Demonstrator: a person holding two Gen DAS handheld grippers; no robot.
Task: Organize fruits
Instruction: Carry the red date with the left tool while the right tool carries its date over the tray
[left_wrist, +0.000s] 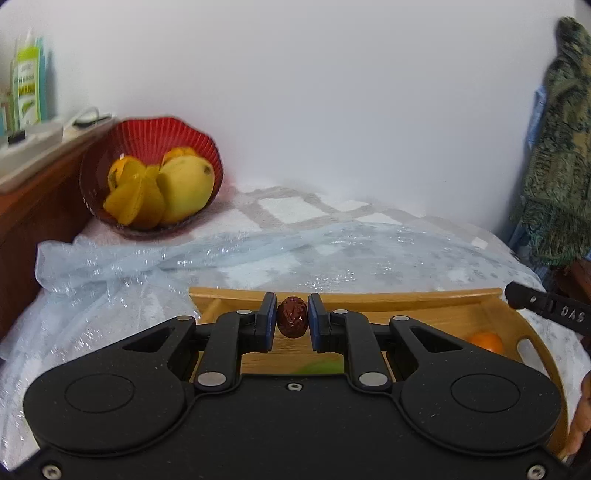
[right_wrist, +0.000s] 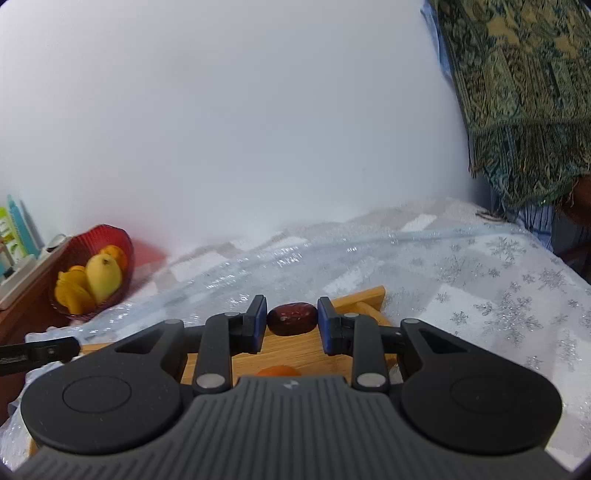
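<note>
Snowflake-patterned tablecloth (right_wrist: 517, 295) bearing wooden tray (left_wrist: 406, 297) and red fruit bowl (left_wrist: 147, 133). Left gripper (left_wrist: 291, 318) clamping upright red date (left_wrist: 292, 317); right gripper (right_wrist: 291, 319) clamping sideways second date (right_wrist: 292, 319), both above tray.

A plain white wall (left_wrist: 314, 92) is filling the back of both views, evenly lit. A table is sitting against it, wearing a grey-and-white checked cloth (left_wrist: 288, 206) under a clear plastic cover (right_wrist: 517, 295) printed with silver snowflakes. At the left, a brown wooden cabinet (left_wrist: 33, 206) is carrying boxes and a white tray. At the right, a green patterned fringed textile (right_wrist: 524, 92) is hanging.
</note>
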